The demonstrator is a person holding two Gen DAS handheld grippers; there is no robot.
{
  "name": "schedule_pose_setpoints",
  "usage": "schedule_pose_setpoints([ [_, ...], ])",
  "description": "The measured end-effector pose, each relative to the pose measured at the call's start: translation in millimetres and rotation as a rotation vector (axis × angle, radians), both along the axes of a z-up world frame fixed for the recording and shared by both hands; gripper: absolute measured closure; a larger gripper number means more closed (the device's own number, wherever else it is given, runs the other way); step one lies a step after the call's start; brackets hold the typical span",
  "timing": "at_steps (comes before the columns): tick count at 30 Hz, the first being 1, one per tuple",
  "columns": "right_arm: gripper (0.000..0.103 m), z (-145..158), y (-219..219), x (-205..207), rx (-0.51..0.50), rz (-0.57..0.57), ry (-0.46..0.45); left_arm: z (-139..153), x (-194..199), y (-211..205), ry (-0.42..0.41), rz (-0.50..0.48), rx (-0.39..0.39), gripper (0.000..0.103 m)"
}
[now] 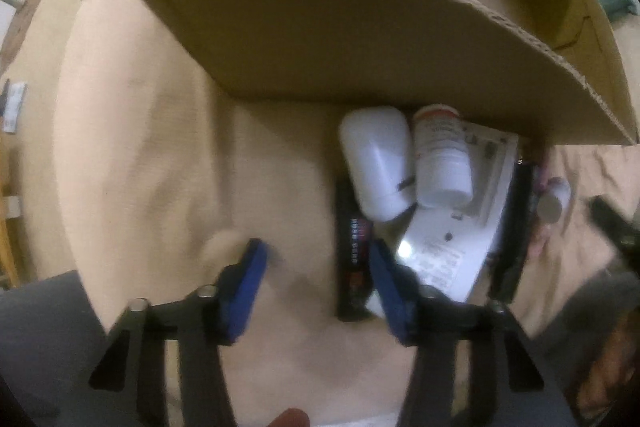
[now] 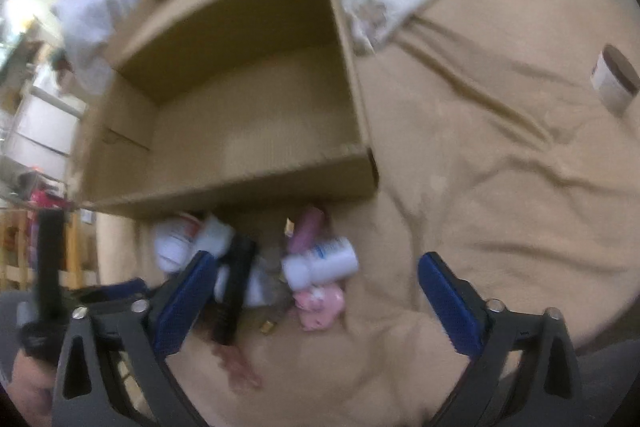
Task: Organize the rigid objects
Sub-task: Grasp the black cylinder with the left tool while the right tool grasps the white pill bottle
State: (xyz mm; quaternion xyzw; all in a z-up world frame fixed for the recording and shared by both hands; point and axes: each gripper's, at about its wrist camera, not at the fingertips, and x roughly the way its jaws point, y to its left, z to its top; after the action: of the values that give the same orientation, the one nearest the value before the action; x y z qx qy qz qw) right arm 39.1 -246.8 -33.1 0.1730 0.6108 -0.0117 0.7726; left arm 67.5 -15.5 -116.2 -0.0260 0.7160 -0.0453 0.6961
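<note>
Left claw (image 1: 316,267): blue fingers apart, nothing between them, hovering over tan cloth (image 1: 140,147). Just past the right finger, a black remote-like bar (image 1: 352,259) lying lengthwise. Beyond it, center-right of the frame, a plain white bottle (image 1: 378,159) touching a labelled white bottle (image 1: 440,155), both resting on a white flat package (image 1: 448,247). Above, filling the upper frame, the cardboard box (image 1: 360,39).

Right claw (image 2: 316,291): fingers wide apart, empty. Between and just beyond them, a white roll-on bottle (image 2: 328,261), a pink item (image 2: 320,309), a pink tube (image 2: 306,229), all blurred. Further up, the open box interior, bare. At the right edge, a brown-lidded jar (image 2: 614,79), well apart on the cloth.
</note>
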Motion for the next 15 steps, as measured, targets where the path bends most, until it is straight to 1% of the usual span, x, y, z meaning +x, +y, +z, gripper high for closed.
schedule_pose_setpoints([
  [1, 0.022, -8, -2, 1, 0.035, -0.008, 0.037, 0, 0, -3, 0.001, -0.006, -0.008, 0.064],
  [2, 0.025, -18, -4, 3, 0.066, -0.018, 0.078, -1, 0, -5, -0.001, -0.012, -0.008, 0.066],
  [5, 0.025, -36, -5, 10, 0.065, -0.02, 0.148, -4, 0, -15, 0.026, -0.019, -0.005, 0.066],
  [7, 0.025, -42, 4, 16, 0.036, 0.023, 0.166, -3, 2, -19, 0.028, -0.017, 0.006, 0.067],
  [8, 0.025, -43, 9, 18, 0.02, 0.045, 0.166, -3, 4, -21, 0.027, -0.014, 0.007, 0.07],
  [9, 0.025, -45, 14, 19, -0.003, 0.069, 0.168, -2, 7, -21, 0.025, -0.017, 0.007, 0.08],
  [10, 0.025, -47, 18, 21, -0.018, 0.083, 0.168, -4, 7, -23, 0.023, -0.022, 0.005, 0.085],
  [11, 0.026, -49, 21, 21, -0.021, 0.095, 0.167, -4, 8, -25, 0.021, -0.023, 0.003, 0.087],
  [12, 0.035, -48, 25, 22, -0.03, 0.11, 0.158, -7, 9, -24, 0.018, -0.02, 0.002, 0.087],
  [13, 0.049, -47, 28, 22, -0.043, 0.125, 0.149, -3, 8, -23, 0.016, -0.019, 0.001, 0.087],
  [15, 0.049, -44, 34, 21, -0.066, 0.146, 0.138, 0, 8, -22, 0.004, -0.016, 0.008, 0.087],
])
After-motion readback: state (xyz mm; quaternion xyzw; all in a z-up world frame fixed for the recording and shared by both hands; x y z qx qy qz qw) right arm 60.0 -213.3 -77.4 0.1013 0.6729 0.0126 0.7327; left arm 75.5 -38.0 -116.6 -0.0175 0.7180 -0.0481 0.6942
